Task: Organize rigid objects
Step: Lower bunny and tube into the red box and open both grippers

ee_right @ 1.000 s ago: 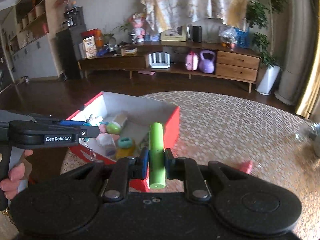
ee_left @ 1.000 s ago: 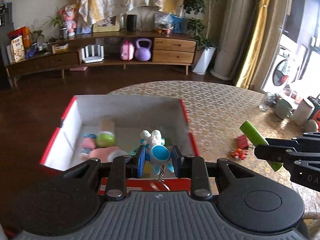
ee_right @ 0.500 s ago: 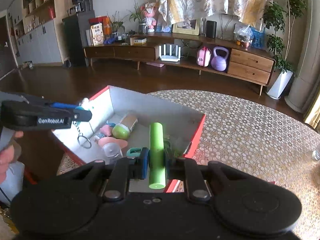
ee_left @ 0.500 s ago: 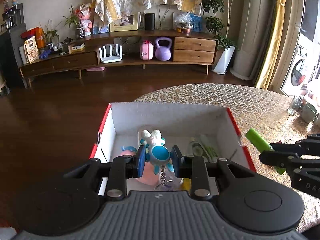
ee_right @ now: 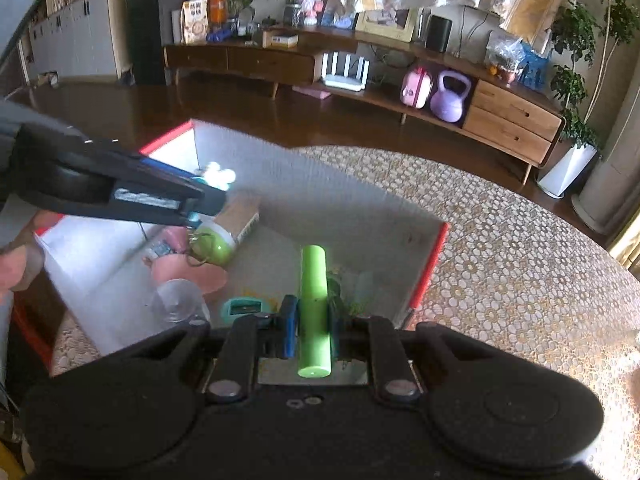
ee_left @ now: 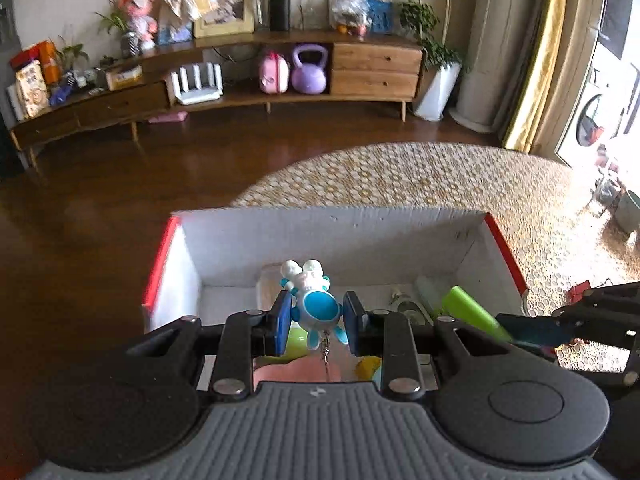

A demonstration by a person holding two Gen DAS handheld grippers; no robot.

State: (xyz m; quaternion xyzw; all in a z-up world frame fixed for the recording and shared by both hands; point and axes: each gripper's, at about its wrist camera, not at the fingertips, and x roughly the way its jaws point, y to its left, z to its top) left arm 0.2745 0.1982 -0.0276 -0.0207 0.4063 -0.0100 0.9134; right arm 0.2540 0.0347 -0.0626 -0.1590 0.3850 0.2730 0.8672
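Observation:
My left gripper (ee_left: 316,320) is shut on a blue and white toy keychain (ee_left: 314,300) and holds it over the red-edged white box (ee_left: 360,236). Its key ring hangs below. My right gripper (ee_right: 313,328) is shut on a green cylinder (ee_right: 314,304), held over the box's right part (ee_right: 430,264). The left gripper also shows in the right wrist view (ee_right: 200,200), and the green cylinder in the left wrist view (ee_left: 472,312). Inside the box lie a pink piece (ee_right: 188,276), a green and white bottle (ee_right: 220,240), a clear cup (ee_right: 176,304) and a teal item (ee_right: 242,308).
The box stands on a table with a gold patterned cloth (ee_right: 520,264). A small red piece (ee_left: 578,290) lies on the cloth right of the box. Cups (ee_left: 628,210) stand at the table's far right. Beyond is wood floor and a long sideboard (ee_left: 240,88).
Both grippers have moved in over the box and lower into it. The green cylinder has come from over the table to above the box's inside. Both holds are unchanged.

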